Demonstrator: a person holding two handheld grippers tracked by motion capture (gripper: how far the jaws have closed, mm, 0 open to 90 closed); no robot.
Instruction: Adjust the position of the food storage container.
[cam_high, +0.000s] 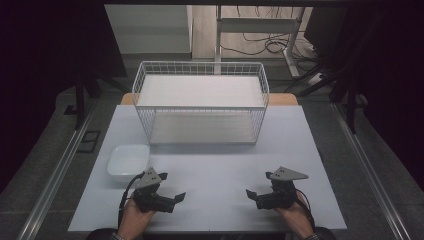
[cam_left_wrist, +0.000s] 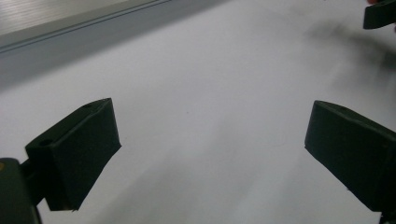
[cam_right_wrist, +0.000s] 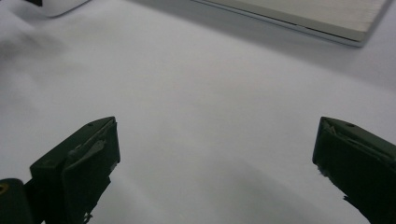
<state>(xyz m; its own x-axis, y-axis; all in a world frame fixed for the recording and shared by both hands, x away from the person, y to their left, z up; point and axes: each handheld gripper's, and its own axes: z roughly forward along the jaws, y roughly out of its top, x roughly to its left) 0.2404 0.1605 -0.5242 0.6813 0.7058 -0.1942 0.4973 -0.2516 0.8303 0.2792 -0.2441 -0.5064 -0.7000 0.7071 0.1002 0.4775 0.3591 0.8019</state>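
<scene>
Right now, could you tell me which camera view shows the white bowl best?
The high view: the white bowl appears whole, on the table beside the left gripper, in front of the wire basket. The right gripper view catches just a curved white edge at its top, probably the bowl.

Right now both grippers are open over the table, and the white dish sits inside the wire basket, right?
Not quite. Both grippers are open, but the high view shows the white dish on the table in front of the wire basket, near the left gripper.
</scene>
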